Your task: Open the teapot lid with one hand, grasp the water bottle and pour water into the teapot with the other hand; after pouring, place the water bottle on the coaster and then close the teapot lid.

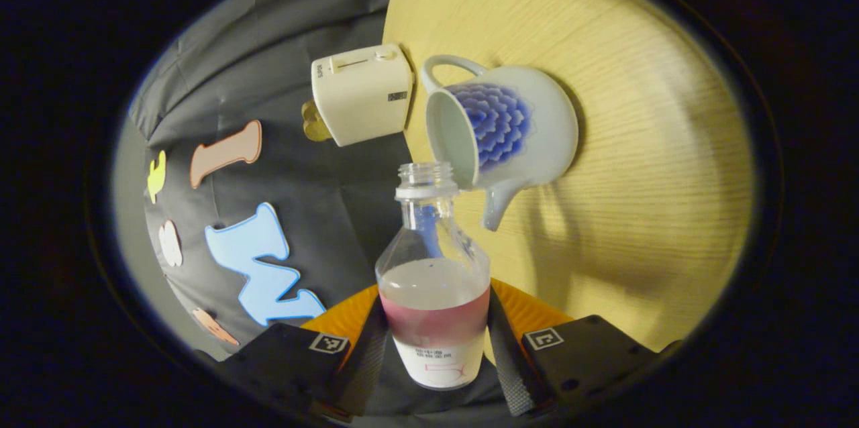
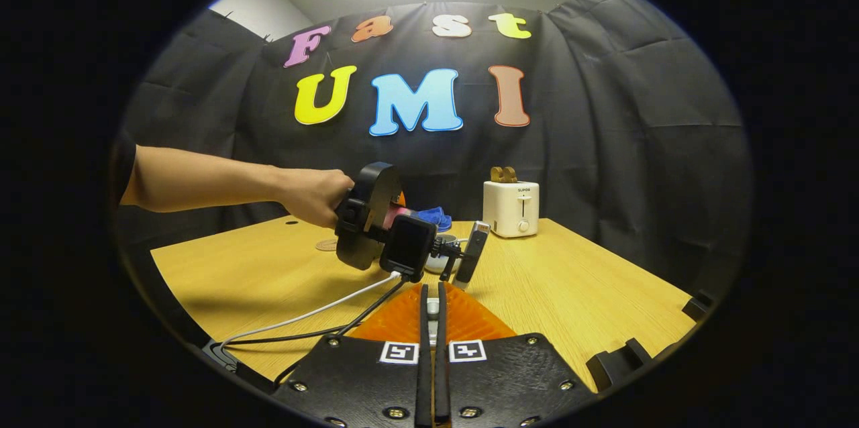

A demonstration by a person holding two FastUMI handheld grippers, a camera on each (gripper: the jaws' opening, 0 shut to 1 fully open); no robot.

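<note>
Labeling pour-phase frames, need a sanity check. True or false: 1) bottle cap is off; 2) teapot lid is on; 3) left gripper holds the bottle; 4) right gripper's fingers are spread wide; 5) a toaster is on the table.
1) True: the water bottle has an open neck.
2) False: the teapot is open, showing its inside.
3) True: the left gripper clamps the bottle.
4) False: the right gripper has its fingers close together, with something small and pale between them.
5) True: the toaster stands on the table.

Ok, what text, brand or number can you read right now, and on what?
Toaster: a short brand word and a small code patch, both too small to read.
Water bottle: a printed label, its characters too small and blurred to read.
Left gripper and right gripper: square coded markers, no words.
Teapot: a flower pattern, no text.
</note>
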